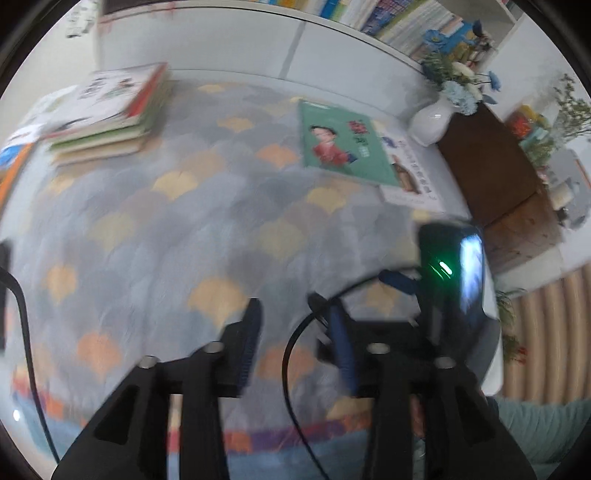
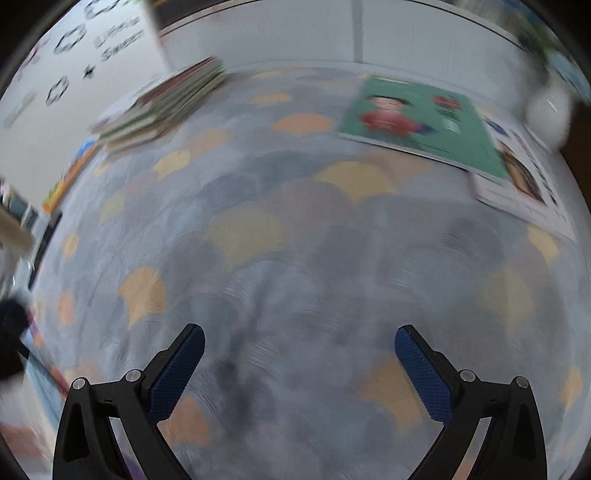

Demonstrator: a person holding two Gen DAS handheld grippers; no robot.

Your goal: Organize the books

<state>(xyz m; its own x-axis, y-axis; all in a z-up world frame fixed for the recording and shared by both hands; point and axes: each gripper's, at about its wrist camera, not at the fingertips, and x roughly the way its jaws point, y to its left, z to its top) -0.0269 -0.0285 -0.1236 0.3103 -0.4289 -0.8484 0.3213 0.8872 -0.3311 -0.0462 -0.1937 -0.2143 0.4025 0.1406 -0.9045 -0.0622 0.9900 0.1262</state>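
Note:
A stack of several books (image 1: 107, 110) (image 2: 162, 107) lies at the far left of a patterned rug (image 1: 221, 229) (image 2: 295, 240). At the far right a green book with a cartoon figure (image 1: 343, 144) (image 2: 417, 118) lies flat, overlapping a white book (image 1: 406, 177) (image 2: 517, 177). My left gripper (image 1: 291, 314) hangs over the rug's near part, open, with nothing between its blue pads. My right gripper (image 2: 300, 332) is also over bare rug, open wide and empty. Both are well short of the books. Both views are motion-blurred.
A white vase with blue flowers (image 1: 432, 122) (image 2: 546, 110) stands by the white book, beside a brown wooden cabinet (image 1: 495, 177). A filled bookshelf (image 1: 388, 18) runs along the back. A black device with a lit screen (image 1: 450, 266) sits right of my left fingers. An orange-edged book (image 1: 14, 162) lies far left.

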